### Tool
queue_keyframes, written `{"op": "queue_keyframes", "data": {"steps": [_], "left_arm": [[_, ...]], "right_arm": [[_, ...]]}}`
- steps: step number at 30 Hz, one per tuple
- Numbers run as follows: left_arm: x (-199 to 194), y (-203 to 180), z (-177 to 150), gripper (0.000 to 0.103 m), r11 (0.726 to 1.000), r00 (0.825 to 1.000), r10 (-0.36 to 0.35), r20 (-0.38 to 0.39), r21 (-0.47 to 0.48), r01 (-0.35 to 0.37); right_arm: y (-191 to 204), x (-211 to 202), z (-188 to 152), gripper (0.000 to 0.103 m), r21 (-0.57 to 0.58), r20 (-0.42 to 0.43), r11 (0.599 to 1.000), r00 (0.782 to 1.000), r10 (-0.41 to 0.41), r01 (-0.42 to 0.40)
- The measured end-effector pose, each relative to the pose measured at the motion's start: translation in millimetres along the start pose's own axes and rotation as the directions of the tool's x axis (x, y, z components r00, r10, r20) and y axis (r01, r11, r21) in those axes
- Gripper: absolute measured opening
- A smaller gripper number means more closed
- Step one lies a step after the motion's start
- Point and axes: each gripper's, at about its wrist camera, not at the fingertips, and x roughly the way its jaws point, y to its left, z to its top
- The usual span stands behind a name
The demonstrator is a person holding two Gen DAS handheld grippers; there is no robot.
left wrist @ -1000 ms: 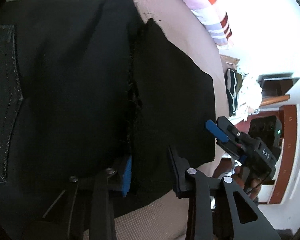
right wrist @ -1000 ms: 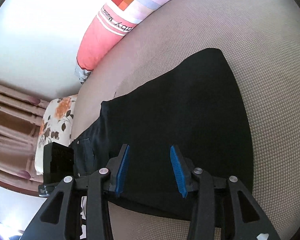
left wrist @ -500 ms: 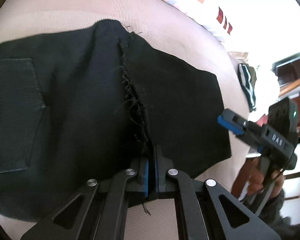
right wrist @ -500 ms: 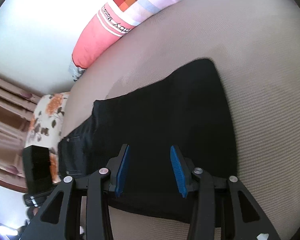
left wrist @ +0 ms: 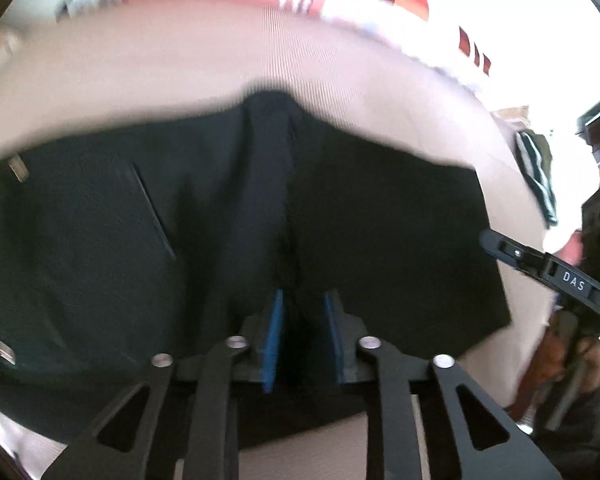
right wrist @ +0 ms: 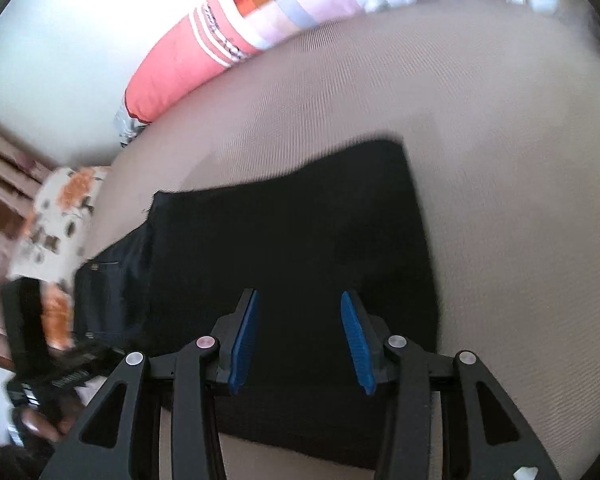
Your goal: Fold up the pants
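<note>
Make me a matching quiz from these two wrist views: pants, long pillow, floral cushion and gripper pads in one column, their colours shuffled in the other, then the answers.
Things:
1. pants
2. long pillow
3. floral cushion
4. pads on the right gripper fingers

Colours:
A. blue
B. white with orange flowers
C. black
D. coral pink with stripes and checks

Pairs: 1-C, 2-D, 3-B, 4-A
</note>
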Motion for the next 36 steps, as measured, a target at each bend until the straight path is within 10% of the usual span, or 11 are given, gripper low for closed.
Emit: {"op": "queue_keyframes", "data": {"steps": [8,19,36], "left_arm": [[5.2,-28.0,41.7,0.037,0.992,0.990,-0.010,0.141,0.124,-0.007],[74.3,-30.2,80.5,0.037,0.990,0.998,0.014,0.054,0.138,-0.022],[39.8,-29.7,5.2,0.046,0.969,0.994,0.090,0.057,0.227,-0.101]], "right_arm": [[6.4,7.2,36.5,0.040,-0.139,0.073,0.974,0.982,-0.172,0.181],[4.1,38.9,55.1,0.032,-0.192,0.054,0.948,0.967,-0.248,0.254],[23.3,22.8,-1.1,0.033,-0.270,0.013,0.929,0.965,-0.261,0.255]]}}
